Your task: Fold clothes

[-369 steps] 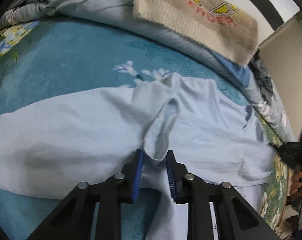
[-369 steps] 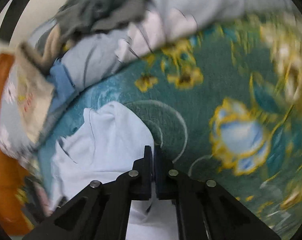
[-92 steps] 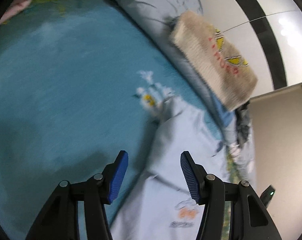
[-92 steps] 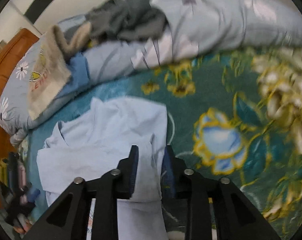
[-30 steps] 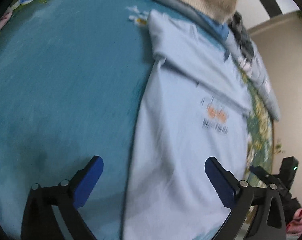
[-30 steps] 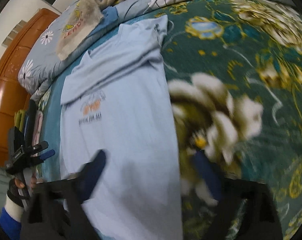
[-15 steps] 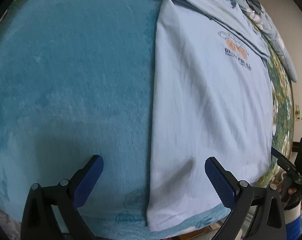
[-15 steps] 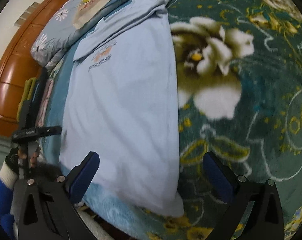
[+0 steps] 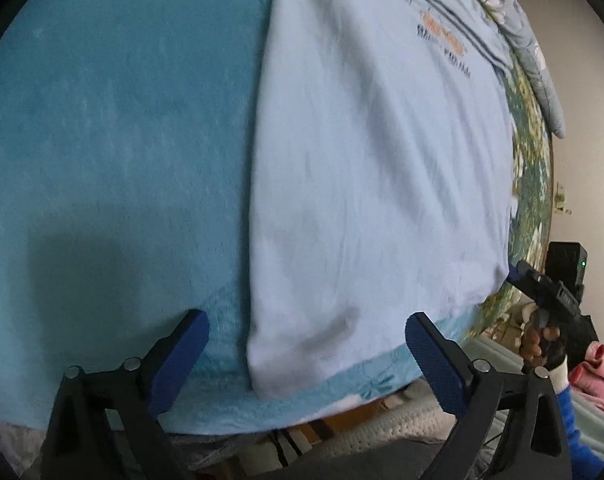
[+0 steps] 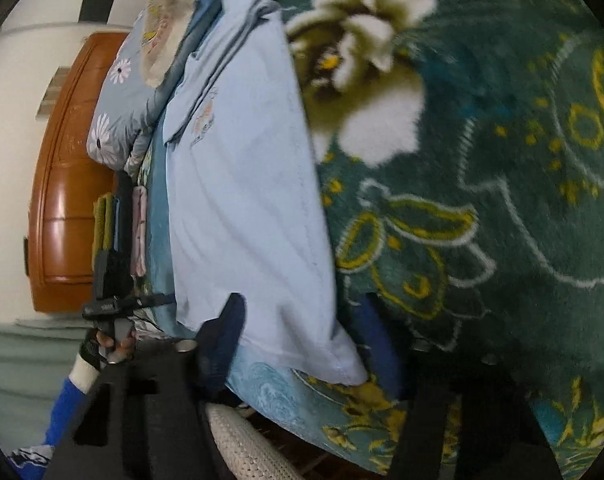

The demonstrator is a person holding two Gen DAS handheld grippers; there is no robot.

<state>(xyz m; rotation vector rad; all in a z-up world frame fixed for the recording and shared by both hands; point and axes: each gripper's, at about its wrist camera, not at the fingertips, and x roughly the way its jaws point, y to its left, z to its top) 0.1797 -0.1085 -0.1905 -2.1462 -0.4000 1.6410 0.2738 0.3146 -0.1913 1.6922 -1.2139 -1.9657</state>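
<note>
Left wrist view: left tool [image 9: 306,354], jaws spread and closing, straddles the lower-left hem corner of the pale blue T-shirt [image 9: 373,152] without pressing it. Right tool [image 10: 307,334], closing, brackets the shirt's other hem corner on the bed [image 10: 501,160].

Left hand-held gripper [image 9: 305,354] is wide apart and closing slightly; right hand-held gripper [image 10: 305,344] is closing.

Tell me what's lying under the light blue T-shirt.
The T-shirt lies on a teal floral blanket, which shows all around it. Anything directly beneath the fabric is covered.
</note>
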